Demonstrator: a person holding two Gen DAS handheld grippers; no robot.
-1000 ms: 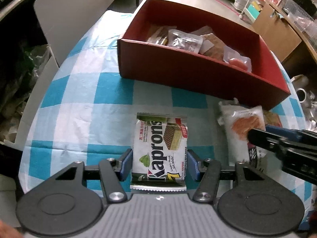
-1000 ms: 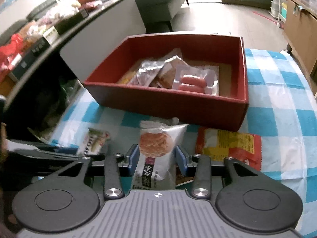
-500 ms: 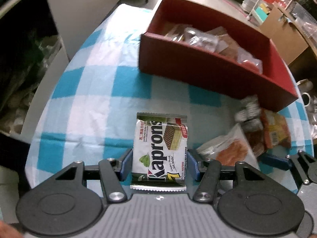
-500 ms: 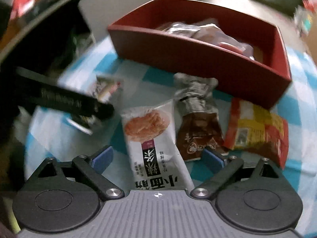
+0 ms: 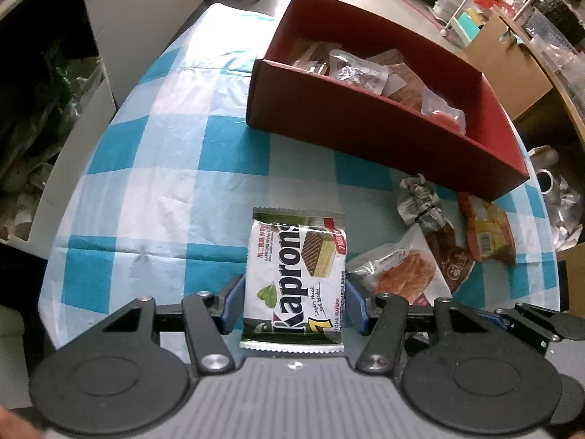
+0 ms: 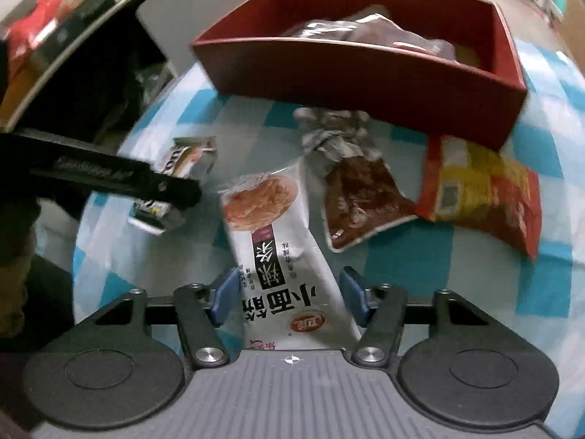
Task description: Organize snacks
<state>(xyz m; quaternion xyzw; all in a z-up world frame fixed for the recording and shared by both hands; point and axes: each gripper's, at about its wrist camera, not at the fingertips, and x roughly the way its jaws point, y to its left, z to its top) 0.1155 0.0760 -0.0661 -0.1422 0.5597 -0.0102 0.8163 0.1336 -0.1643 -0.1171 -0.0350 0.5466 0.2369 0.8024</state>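
Kaprons wafer pack (image 5: 296, 274) pinched between the left gripper (image 5: 294, 301) fingers, low over the checked tabletop (image 5: 164, 190), short of the red box (image 5: 365, 135). White spicy-strip packet (image 6: 278, 248) lying flat between the right gripper (image 6: 289, 294) fingers, set narrow on either side; probably not gripping yet, though blur leaves contact hard to judge. Beside it, a brown crumpled packet (image 6: 354, 190) and a red-and-yellow packet (image 6: 482, 190), both loose on the cloth just in front of the box wall. Inside the box, several wrapped snacks (image 5: 362, 73) already put away. Partway through, then: four packs outside, one of them in hand, three on the tabletop and waiting.
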